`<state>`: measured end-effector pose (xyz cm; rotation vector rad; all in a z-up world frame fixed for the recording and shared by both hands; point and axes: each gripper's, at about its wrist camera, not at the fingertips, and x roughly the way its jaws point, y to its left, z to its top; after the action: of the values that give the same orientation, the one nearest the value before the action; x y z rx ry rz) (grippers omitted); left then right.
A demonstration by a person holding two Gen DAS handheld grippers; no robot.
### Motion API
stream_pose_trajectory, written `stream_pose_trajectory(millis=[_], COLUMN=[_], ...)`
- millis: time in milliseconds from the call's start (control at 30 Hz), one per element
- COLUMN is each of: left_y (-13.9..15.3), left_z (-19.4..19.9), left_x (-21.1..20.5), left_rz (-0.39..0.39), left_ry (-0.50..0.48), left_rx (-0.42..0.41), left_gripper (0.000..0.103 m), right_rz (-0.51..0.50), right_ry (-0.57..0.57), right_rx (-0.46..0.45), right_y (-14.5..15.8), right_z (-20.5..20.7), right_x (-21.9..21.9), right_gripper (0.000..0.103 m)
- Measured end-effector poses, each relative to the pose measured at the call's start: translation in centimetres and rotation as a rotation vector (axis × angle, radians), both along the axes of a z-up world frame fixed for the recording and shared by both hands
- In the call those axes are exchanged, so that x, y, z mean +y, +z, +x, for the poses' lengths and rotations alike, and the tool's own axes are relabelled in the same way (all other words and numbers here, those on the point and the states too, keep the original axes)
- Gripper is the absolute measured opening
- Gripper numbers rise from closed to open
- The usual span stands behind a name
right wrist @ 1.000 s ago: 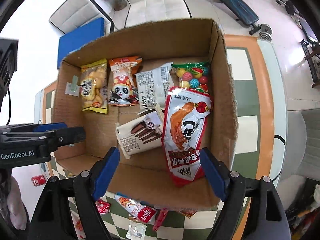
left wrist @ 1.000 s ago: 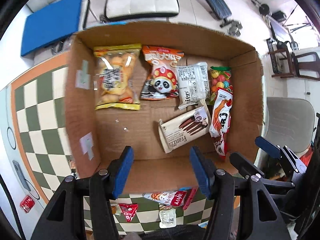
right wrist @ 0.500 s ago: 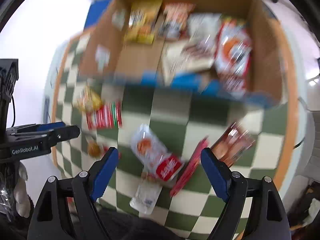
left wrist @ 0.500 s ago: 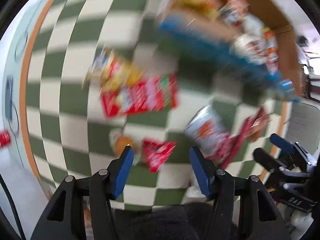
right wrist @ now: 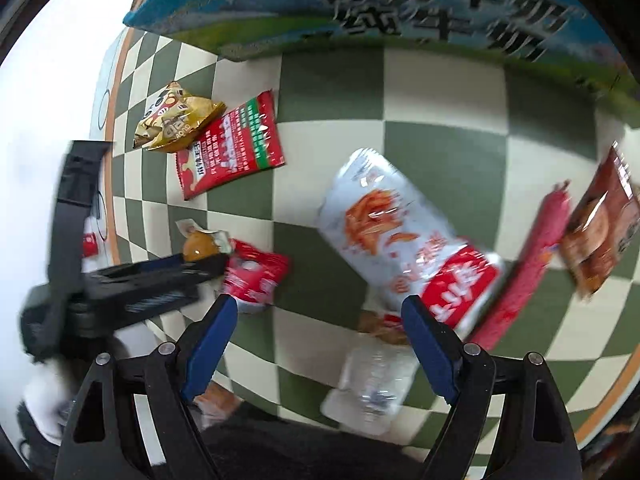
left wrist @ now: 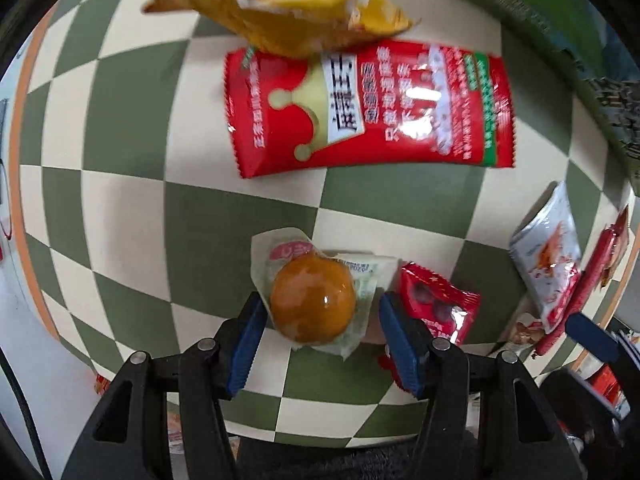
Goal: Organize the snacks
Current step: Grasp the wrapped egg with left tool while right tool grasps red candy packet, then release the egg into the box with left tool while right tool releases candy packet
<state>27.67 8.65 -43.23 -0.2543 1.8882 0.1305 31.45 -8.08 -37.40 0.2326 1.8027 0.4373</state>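
Note:
A round orange snack in a clear wrapper (left wrist: 312, 300) lies on the checkered tablecloth (left wrist: 120, 208), between the blue pads of my left gripper (left wrist: 318, 308). Its jaws are closing but the pads stand just off the wrapper. In the right wrist view the left gripper (right wrist: 192, 264) reaches in from the left to the same orange snack (right wrist: 198, 246). My right gripper (right wrist: 319, 308) hangs open over the cloth, its right pad beside a white-and-red packet (right wrist: 400, 232). Nothing is gripped in it.
A small red packet (left wrist: 440, 304) touches the orange snack's right side. A large red packet (left wrist: 368, 108) and a yellow bag (left wrist: 288, 12) lie beyond. A red sausage stick (right wrist: 524, 268), a brown packet (right wrist: 600, 224) and a clear packet (right wrist: 372, 384) lie nearby. The printed box wall (right wrist: 400, 12) stands behind.
Both grippers left the cardboard box and swung down over the loose snacks on the cloth. The left one now straddles the orange snack. The box's inside is out of sight.

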Motion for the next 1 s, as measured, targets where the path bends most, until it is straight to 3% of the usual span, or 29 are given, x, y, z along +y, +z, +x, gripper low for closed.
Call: stream_pose_trajectory(millis=[233, 600, 633, 667, 700, 767, 1000], left_y=[0.6, 0.3, 0.1, 0.2, 0.1, 0.0, 2.1], left_z=[-1.8, -5.1, -5.3, -5.2, -5.4, -6.0, -5.3], left_x=[0.8, 4.7, 5.2, 5.2, 5.5, 5.7, 5.5], left_rz=[0.005, 0.008, 0.011, 0.015, 0.016, 0.007, -0.021], left_ry=[0.021, 0.13, 0.127, 0.125, 0.128, 0.129, 0.139], left_rx=[-0.065, -0.046, -0.047, -0.053, -0.056, -0.058, -0.086], left_gripper=[0.049, 0.049, 0.049, 0.049, 0.049, 0.049, 0.049], right_rz=[0.036, 0.083, 0.079, 0.071, 0.052, 0.029, -0.004], right_ry=[-0.094, -0.199, -0.205, -0.206, -0.2, -0.188, -0.158], right_rx=[0.061, 0.219, 0.231, 0.238, 0.237, 0.207, 0.14], right_y=[-0.5, -4.9, -5.4, -5.8, -6.1, -5.8, -4.3], right_z=[-1.0, -2.4, -2.4, -2.5, -2.6, -2.6, -2.5], right_x=[1.3, 6.1, 6.5, 7.0, 7.5, 8.2, 8.4], right_gripper=[0.087, 0.086, 0.079, 0.064, 0.063, 0.035, 0.034])
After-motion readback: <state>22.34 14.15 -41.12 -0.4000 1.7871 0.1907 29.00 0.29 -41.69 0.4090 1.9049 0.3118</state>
